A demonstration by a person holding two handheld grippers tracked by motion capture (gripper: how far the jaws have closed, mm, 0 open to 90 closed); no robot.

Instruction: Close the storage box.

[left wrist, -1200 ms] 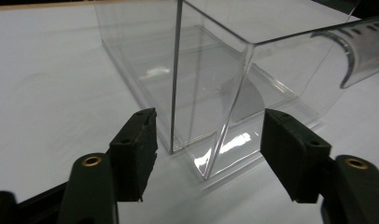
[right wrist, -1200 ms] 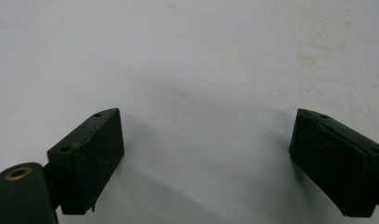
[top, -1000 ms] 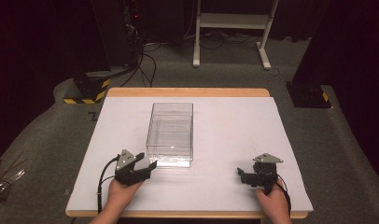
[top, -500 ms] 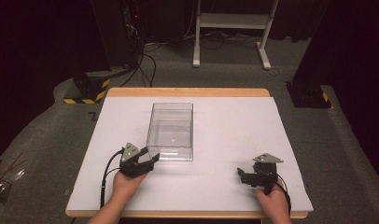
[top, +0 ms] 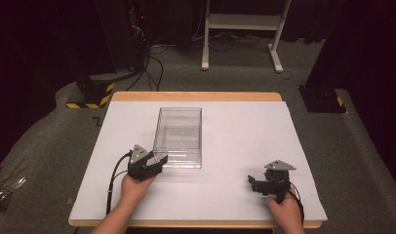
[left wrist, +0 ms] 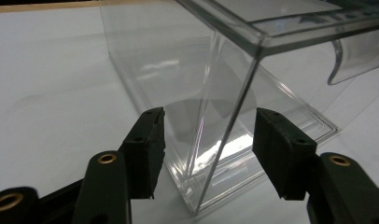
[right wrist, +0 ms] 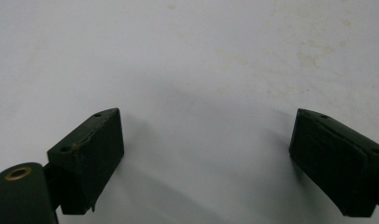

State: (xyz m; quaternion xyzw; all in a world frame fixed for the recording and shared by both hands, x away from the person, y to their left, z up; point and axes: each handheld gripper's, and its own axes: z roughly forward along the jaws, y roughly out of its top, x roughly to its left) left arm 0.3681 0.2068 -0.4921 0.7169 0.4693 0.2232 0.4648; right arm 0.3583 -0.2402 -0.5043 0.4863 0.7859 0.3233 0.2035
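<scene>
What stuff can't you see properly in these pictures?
- Clear box: in the left claw view its top and far end run off the picture's edges.
- Left claw: in the high view it is too small to tell if it touches the box.
- Person's hands: in the high view the bottom edge cuts off the forearms.
- Bundle on the floor, high view: too dark and small to name.

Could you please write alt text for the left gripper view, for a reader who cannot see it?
The left gripper holds its two black jaws open on either side of the near vertical corner edge of a clear plastic box, not touching it. The box stands on a white table.
</scene>
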